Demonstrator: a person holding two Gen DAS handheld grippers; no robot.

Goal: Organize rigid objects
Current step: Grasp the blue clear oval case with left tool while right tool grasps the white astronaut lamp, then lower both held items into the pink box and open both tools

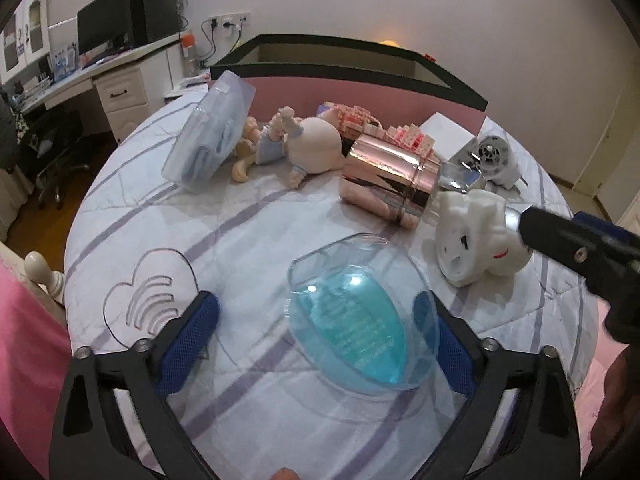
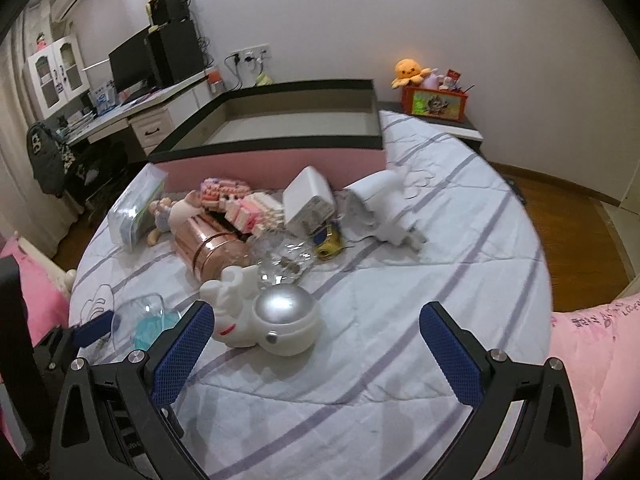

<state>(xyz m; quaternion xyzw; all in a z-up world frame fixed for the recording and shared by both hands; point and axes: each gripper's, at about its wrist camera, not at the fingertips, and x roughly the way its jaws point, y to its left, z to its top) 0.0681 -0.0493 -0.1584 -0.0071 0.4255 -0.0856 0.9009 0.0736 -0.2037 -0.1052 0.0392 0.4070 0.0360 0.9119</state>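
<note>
While spread around blue-filled clear bottle (image 1: 352, 332) near bed's (image 1: 248, 240) front edge | left gripper (image 1: 320, 320) unclenched, nearer | right gripper (image 2: 316, 328) agape, empty, beside white lamp (image 2: 272, 320).

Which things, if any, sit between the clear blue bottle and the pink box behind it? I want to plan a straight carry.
The blue bottle lies between the open left gripper's fingers. On the way to the pink box lie the doll and the rose-gold canister. Going straight means lifting over them.
</note>
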